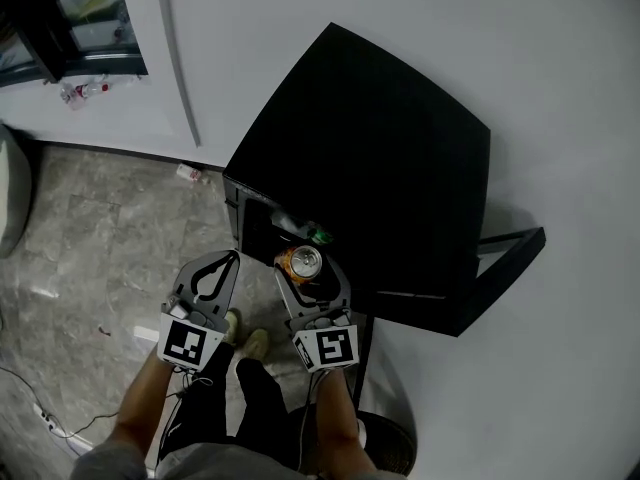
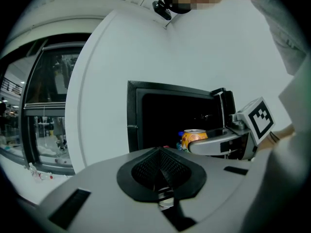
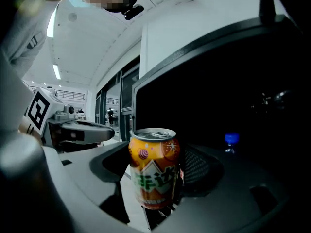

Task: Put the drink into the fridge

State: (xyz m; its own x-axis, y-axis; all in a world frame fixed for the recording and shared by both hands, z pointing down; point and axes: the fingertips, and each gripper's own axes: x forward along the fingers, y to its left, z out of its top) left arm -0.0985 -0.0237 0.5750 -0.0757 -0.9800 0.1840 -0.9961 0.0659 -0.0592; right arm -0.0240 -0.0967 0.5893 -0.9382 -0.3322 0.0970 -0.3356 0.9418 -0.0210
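Note:
An orange drink can (image 1: 305, 262) stands upright between the jaws of my right gripper (image 1: 307, 268), which is shut on it. In the right gripper view the can (image 3: 153, 171) fills the centre, just in front of the dark open fridge (image 3: 228, 106). The small black fridge (image 1: 380, 168) sits against the white wall, its door (image 1: 505, 243) swung open to the right. My left gripper (image 1: 225, 263) hangs beside the right one, shut and empty, a little left of the fridge opening. From the left gripper view the can (image 2: 193, 139) shows at the fridge mouth (image 2: 172, 120).
A bottle with a blue cap (image 3: 231, 140) and a green-topped item (image 1: 318, 235) stand inside the fridge. A white wall panel (image 1: 190, 58) rises left of it. Grey stone floor (image 1: 90, 238) lies below, with a cable and power strip (image 1: 50, 418) at the lower left. The person's feet (image 1: 248, 336) are under the grippers.

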